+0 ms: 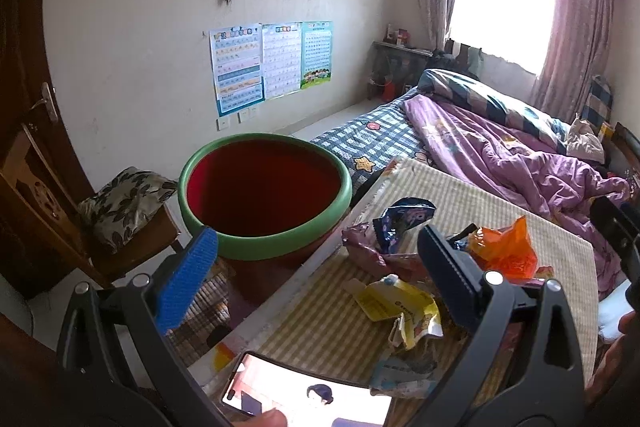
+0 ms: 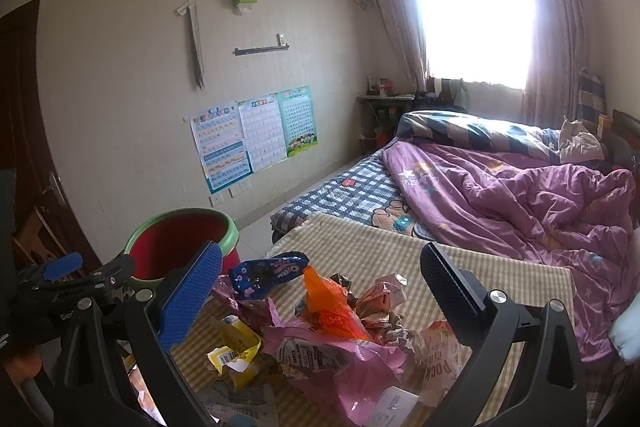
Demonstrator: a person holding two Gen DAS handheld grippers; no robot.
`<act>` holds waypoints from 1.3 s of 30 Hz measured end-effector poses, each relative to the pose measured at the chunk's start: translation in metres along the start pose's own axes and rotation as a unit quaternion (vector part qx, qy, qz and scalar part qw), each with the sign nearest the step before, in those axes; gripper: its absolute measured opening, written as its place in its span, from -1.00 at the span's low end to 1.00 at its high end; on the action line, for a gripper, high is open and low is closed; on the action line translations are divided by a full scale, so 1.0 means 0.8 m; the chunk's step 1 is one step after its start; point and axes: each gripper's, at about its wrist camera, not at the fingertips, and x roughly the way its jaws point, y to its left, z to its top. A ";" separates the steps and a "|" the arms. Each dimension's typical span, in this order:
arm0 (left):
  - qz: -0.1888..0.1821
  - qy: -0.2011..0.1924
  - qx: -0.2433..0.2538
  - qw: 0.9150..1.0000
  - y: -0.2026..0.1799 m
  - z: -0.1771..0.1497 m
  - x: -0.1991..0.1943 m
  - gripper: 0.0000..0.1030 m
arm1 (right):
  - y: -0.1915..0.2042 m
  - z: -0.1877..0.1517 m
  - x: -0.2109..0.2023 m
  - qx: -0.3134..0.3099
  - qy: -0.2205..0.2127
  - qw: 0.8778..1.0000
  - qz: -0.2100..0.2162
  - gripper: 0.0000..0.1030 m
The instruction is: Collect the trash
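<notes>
A pile of crumpled wrappers lies on a checked table: a yellow wrapper, an orange bag, a dark blue wrapper. My left gripper is open and empty above the table's left edge, beside a red bin with a green rim. In the right wrist view my right gripper is open and empty above the pile: a pink wrapper, the orange bag, the blue wrapper, the yellow wrapper. The bin stands to the left, with the left gripper in front of it.
A phone with a lit screen lies at the table's near edge. A wooden chair with a cushion stands left of the bin. A bed with a purple quilt is behind the table. A door is at the left.
</notes>
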 end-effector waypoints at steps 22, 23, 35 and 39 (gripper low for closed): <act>0.024 0.003 -0.014 1.000 0.030 0.001 -0.001 0.90 | 0.004 -0.006 0.000 0.003 0.005 1.000 0.003 0.87; 0.024 0.003 -0.012 1.000 0.029 0.001 -0.001 0.90 | 0.005 -0.006 0.000 0.003 0.005 1.000 0.004 0.87; 0.017 0.009 0.002 1.000 0.015 -0.003 0.001 0.90 | 0.005 -0.009 0.004 0.006 0.006 1.000 0.003 0.87; 0.014 0.010 0.007 1.000 0.012 -0.003 0.003 0.90 | 0.003 -0.010 0.005 0.008 0.007 1.000 0.002 0.87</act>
